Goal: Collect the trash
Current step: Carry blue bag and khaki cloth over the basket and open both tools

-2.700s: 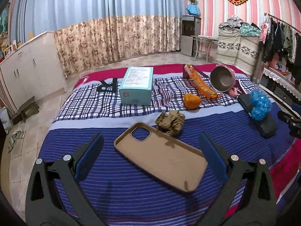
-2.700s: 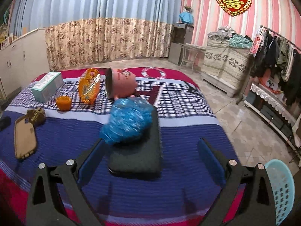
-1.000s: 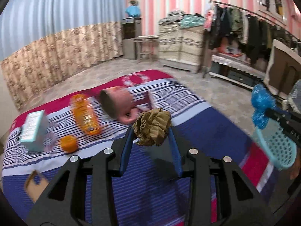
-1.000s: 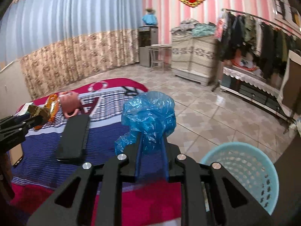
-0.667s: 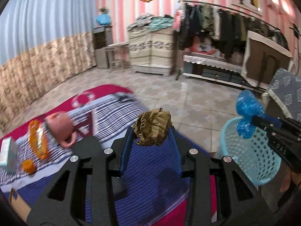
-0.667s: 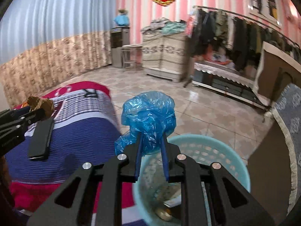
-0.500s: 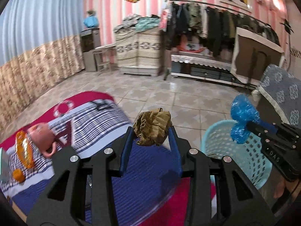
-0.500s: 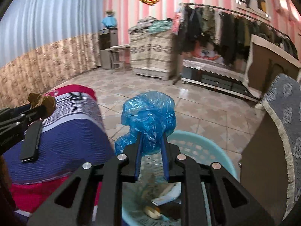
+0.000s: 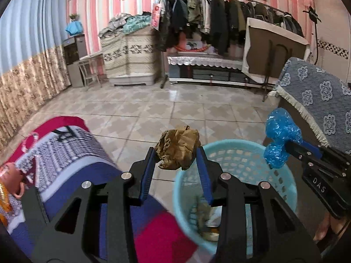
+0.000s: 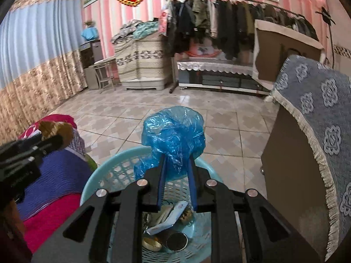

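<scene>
Left gripper point(image 9: 176, 153), jaws partly closed on a crumpled brown paper wad point(image 9: 177, 148), held above the near-left rim of a light blue perforated basket point(image 9: 239, 160). Right gripper point(image 10: 176, 164), jaws nearly together, pinching a crumpled blue plastic bag point(image 10: 173, 133) directly over the same basket point(image 10: 105, 175); scraps of paper and a round tin lie at its bottom. The basket stands on a tiled floor point(image 9: 153, 109), just beside the corner of a bed point(image 9: 72, 166) covered in a blue, white and red striped blanket, at left. At right, a cabinet draped with a grey-blue patterned cloth point(image 10: 318, 114). Far side: a clothes rack point(image 9: 219, 17) of dark garments against a pink striped wall; blue and floral curtains point(image 9: 26, 54) at far left.
</scene>
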A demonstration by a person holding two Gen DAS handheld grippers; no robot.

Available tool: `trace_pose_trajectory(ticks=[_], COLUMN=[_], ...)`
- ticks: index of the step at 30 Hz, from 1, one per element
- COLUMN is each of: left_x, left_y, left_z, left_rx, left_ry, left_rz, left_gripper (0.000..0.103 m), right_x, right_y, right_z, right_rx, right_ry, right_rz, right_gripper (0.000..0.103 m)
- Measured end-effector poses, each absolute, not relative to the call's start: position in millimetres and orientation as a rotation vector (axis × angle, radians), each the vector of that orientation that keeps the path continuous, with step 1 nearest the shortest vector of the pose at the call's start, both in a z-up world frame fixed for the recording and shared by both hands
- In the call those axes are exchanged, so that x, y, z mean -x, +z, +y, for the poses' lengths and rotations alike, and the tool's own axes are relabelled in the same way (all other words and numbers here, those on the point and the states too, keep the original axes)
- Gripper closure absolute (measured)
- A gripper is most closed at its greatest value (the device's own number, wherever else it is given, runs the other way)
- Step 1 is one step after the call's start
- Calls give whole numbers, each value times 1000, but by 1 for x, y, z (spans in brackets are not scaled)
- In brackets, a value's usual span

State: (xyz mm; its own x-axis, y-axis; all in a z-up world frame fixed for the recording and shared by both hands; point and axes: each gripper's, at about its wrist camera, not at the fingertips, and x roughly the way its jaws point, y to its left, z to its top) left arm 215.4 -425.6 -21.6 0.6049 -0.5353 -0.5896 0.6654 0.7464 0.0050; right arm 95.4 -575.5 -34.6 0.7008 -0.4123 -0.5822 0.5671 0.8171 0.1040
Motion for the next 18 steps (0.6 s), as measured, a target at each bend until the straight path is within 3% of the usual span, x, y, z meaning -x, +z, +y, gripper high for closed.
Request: trace_pose_trajectory(ticks=[8,9,10,12,18], left_x=[-209,-209,-208,-206,-211], left_y=[-57,-61,-64,-65,-51], left_z=[-459,-462,-463,-462,-440], left_rx=[-300,-319,-333,-345,-303], left_ry=[-735,-735,-733,-718,-659], left_rz=[658,674,673,650,611], left_gripper=[61,58,45,31,13], right_x=[-85,-82,-81,-78,-79], right_y=[-48,-50,-52,-54,-55], right_z=[-592,-594,-596,-597,-594], right_rx=[-356,-361,-368,-379,-376], right_ry=[-578,-579,-582,-587,-573], right_rz=[582,582,584,585,595], right_gripper=[84,84,84,84,84])
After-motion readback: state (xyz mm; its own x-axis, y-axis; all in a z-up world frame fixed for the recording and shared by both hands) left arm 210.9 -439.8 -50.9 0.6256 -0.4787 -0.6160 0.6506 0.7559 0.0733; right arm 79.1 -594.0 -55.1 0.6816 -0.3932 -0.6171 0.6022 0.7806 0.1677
